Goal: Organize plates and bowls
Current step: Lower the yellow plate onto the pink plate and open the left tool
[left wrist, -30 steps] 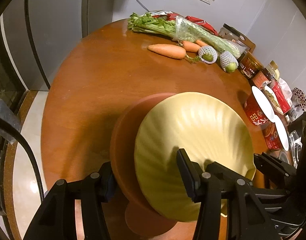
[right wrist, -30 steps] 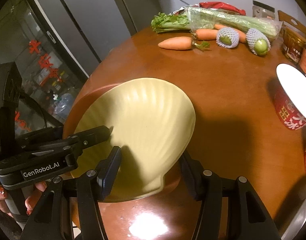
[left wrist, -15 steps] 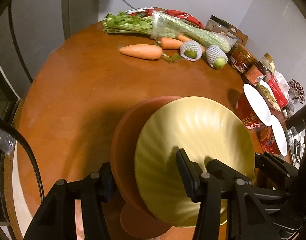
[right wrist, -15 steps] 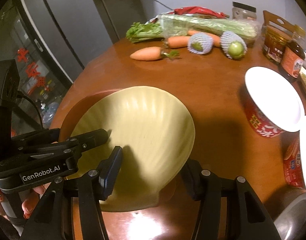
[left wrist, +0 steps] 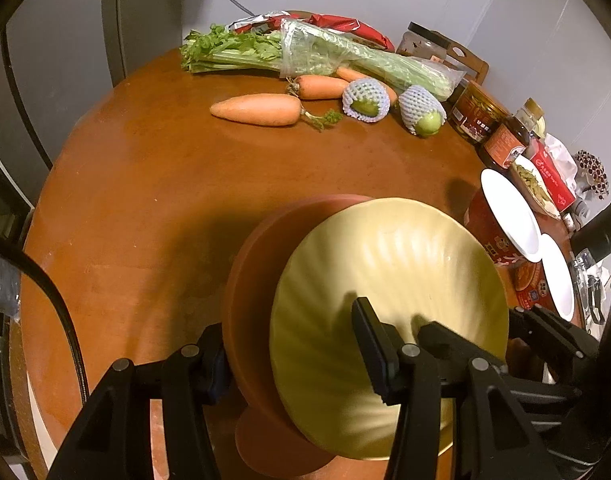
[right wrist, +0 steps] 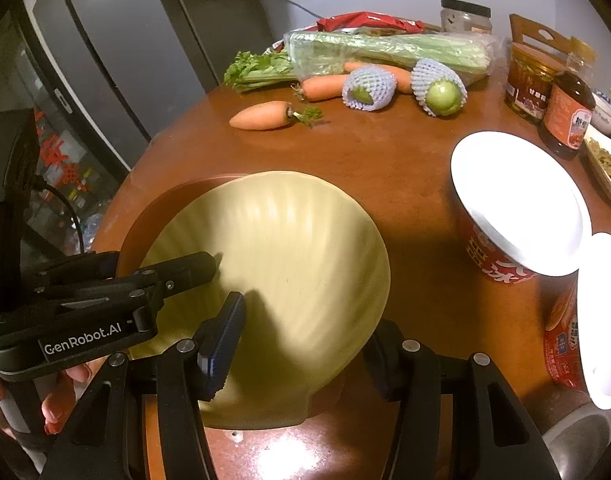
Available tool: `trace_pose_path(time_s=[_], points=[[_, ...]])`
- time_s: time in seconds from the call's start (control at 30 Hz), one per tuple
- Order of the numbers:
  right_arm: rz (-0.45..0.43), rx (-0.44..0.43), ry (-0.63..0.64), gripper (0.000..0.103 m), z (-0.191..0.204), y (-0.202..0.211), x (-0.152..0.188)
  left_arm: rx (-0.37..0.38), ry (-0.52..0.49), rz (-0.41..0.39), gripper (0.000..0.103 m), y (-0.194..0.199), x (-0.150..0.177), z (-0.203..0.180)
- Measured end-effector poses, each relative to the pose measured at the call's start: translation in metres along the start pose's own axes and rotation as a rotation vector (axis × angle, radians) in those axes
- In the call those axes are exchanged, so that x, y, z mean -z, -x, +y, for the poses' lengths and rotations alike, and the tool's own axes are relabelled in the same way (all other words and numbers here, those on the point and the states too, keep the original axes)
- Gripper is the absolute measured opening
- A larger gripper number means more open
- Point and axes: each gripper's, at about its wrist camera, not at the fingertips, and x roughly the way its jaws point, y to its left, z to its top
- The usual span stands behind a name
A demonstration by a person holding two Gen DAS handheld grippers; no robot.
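The left gripper grips the left side of a stack of two shell-shaped plates, one finger outside the terracotta plate and the other inside the yellow shell plate nested on it; its jaws are partly closed on the pair. To the right, the right gripper clamps the stack's near rim, one finger on the yellow face and one below the edge. Over the last second the two hands have carried the stack together across the round wooden table, rightwards: the carrots, bagged celery and netted fruit sit further right in the left view than before, and the red instant-noodle cups at the right edge now loom closer. Judging by this, the stack is nested and being relocated, not yet set down.
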Motion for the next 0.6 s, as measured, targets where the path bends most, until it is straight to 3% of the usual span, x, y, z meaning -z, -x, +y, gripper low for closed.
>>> trace_pose_path(time_s=[0.4, 0.6], points=[[-0.032, 0.029, -0.007, 0.057, -0.004, 0.021, 0.004, -0.062, -0.017, -0.057, 0.053, 0.021, 0.005, 0.005], [-0.033, 0.022, 0.03, 0.057, 0.01, 0.026, 0.006, -0.058, -0.015, -0.068, 0.053, 0.03, 0.009, 0.01]])
